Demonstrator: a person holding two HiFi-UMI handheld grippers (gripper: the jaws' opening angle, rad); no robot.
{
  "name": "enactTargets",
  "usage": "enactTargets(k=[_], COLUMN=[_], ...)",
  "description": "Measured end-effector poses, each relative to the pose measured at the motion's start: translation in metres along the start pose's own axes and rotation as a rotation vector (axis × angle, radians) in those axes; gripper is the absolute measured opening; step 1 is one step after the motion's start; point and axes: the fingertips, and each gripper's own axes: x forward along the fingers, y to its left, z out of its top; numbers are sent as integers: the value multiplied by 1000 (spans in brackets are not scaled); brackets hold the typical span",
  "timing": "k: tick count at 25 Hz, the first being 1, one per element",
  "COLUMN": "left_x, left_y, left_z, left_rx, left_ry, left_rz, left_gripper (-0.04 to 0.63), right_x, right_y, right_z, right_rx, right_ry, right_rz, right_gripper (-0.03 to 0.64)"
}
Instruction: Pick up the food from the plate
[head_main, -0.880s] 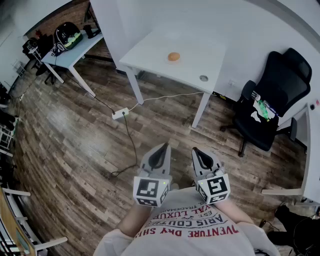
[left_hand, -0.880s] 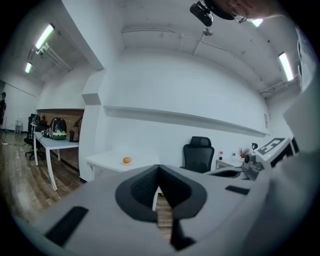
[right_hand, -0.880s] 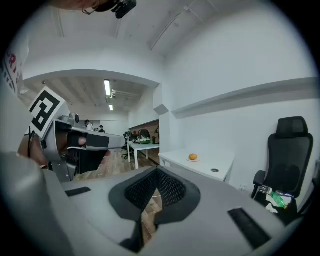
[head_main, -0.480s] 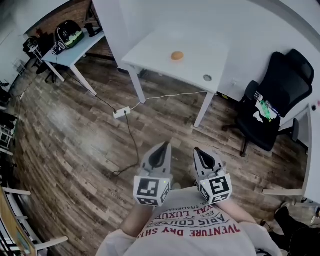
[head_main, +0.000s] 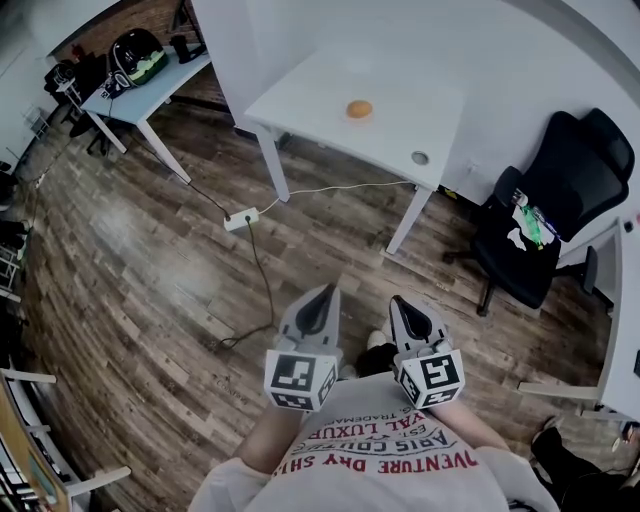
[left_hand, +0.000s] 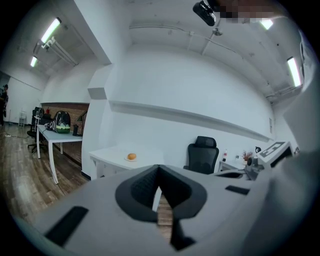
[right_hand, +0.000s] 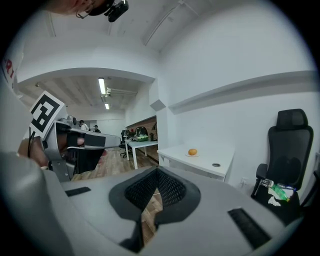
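A round orange piece of food (head_main: 359, 109) lies on a small white plate (head_main: 359, 118) on the white table (head_main: 400, 110) far ahead. It also shows small in the left gripper view as the food (left_hand: 131, 156) and in the right gripper view as the food (right_hand: 192, 152). My left gripper (head_main: 322, 298) and right gripper (head_main: 398, 305) are held close to my chest above the wooden floor, far short of the table. Both are shut with nothing between their jaws.
A black office chair (head_main: 545, 215) stands right of the white table. A white power strip (head_main: 240, 219) with cables lies on the floor between me and the table. A second table (head_main: 140, 85) with a helmet stands at the far left. Wooden floor stretches ahead.
The table and food have shifted slightly down and right in the head view. Both grippers keep their place near my chest, still shut.
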Motion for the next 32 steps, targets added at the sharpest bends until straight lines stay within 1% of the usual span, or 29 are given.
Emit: enactTargets(k=[6, 10, 15, 18, 21, 28, 32], left_x=[26, 59, 112, 147, 185, 276, 321], left_y=[10, 17, 33, 47, 52, 70, 80], left_z=[-5, 1, 13, 22, 36, 69, 77], left_rx=[-3, -3, 6, -11, -38, -14, -10], left_ry=[23, 17, 29, 37, 23, 11, 18], left_rz=[5, -4, 13, 21, 4, 10, 9], left_gripper=[6, 6, 6, 6, 6, 6, 6], right_x=[29, 61, 108, 138, 169, 233, 263], right_y=[-16, -37, -73, -96, -127, -191, -221], right_z=[-5, 2, 22, 35, 51, 82, 89], right_rx=[12, 13, 28, 37, 46, 49, 54], right_ry=[24, 19, 7, 3, -5, -27, -18], right_rz=[15, 39, 53, 65, 74, 91, 94], right_gripper=[11, 11, 11, 11, 11, 11, 11])
